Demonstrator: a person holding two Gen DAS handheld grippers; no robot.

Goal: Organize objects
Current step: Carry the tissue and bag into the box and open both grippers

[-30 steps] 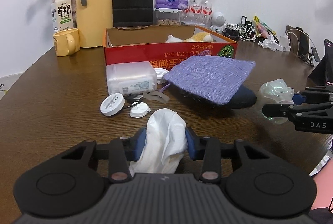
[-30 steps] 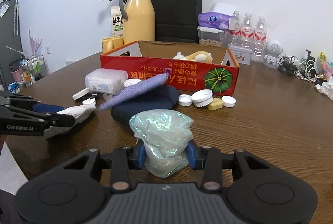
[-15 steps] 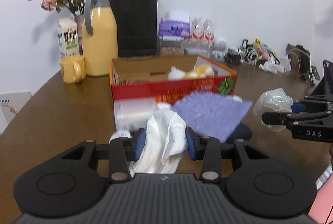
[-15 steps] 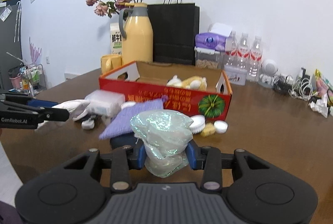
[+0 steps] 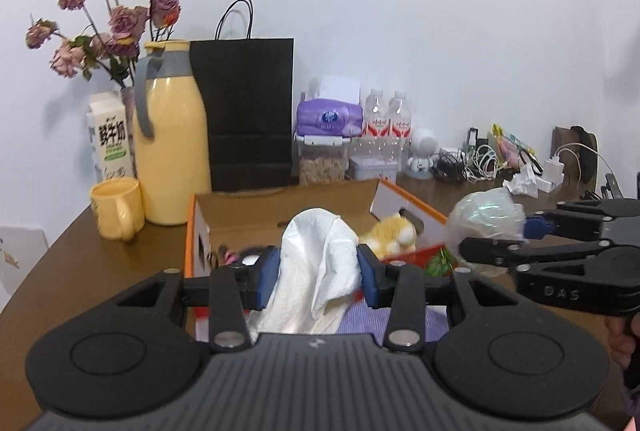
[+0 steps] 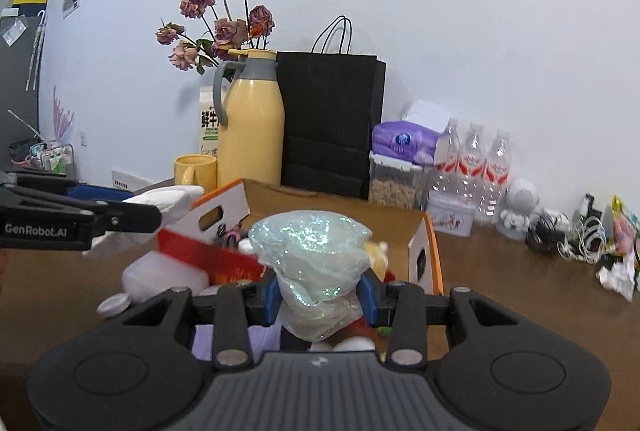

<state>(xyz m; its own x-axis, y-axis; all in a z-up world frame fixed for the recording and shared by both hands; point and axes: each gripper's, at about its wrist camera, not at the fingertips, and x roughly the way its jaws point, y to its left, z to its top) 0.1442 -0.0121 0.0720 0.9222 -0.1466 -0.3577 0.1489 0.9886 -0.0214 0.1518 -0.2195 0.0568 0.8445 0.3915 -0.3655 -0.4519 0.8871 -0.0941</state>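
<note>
White cloth point(image 5: 320, 263): pinched in the left claw point(image 5: 318, 277), low centre of the left view, now level with the box rim.
Glitter bag point(image 6: 316, 267): squeezed in the right claw point(image 6: 320, 295), low centre of the right view.
Cardboard box point(image 5: 280, 207): mid-frame on the table point(image 6: 500, 271) (a plush toy point(image 5: 390, 233) inside).
Change: a second ago both claws sat low over the table; both have lifted toward the box.
Meaning: both loads look about ready to be dropped in.
</note>
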